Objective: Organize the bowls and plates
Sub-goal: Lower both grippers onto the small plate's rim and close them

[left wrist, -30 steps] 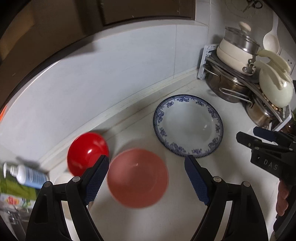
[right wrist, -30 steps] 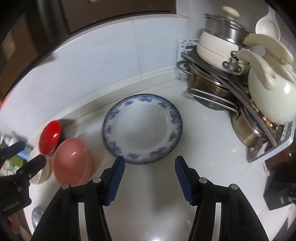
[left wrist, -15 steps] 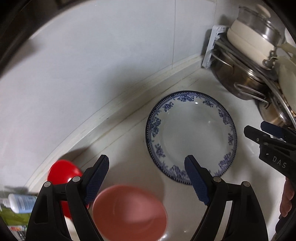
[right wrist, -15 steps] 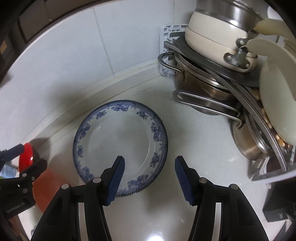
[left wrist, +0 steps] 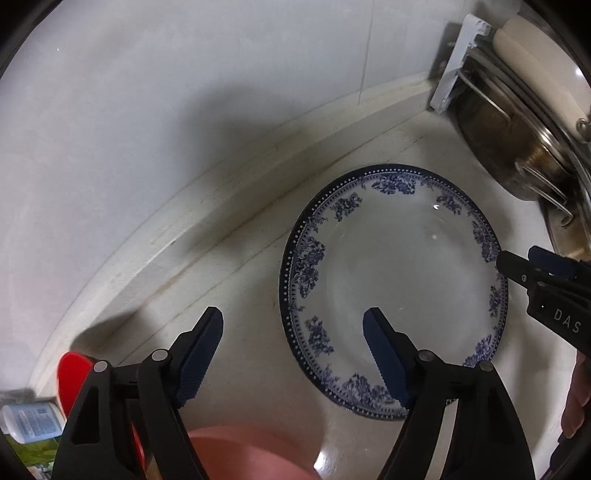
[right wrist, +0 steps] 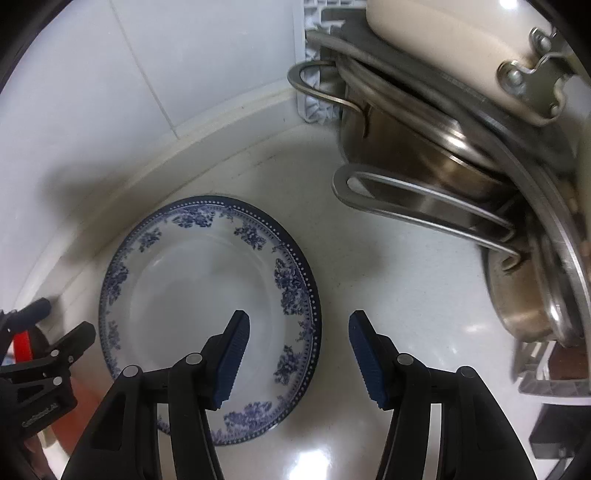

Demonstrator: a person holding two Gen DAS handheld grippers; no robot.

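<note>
From the left wrist view, a pale glossy surface runs up to a white tiled wall with a raised lip along the join. A blue-and-white plate lies flat on the surface, near the wall, its floral rim ringed with white dots; its well holds nothing. The left tool hangs above the surface with its two blue-padded fingers spread wide and nothing between them; the right-hand pad sits over the plate's near edge, the left-hand pad over bare surface. At the bottom edge the rim of a pink bowl shows, blurred, and what may lie in it cannot be seen. Left of it a red bowl shows as a sliver behind the tool's frame, beside a white bottle with a pale label. Stacked steel pots fill the upper right corner. The right tool enters from the right, its tips at the plate's far rim.

From the right wrist view, the same surface and wall appear, with the plate at lower left, empty. The right tool is held wide apart, gripping nothing, its left pad over the plate's well and its right pad over bare surface just beside the rim. The steel pots, nested and tilted with a cream pot on top, crowd the right side; their insides are hidden. The left tool shows at the left edge, its fingers apart.
</note>
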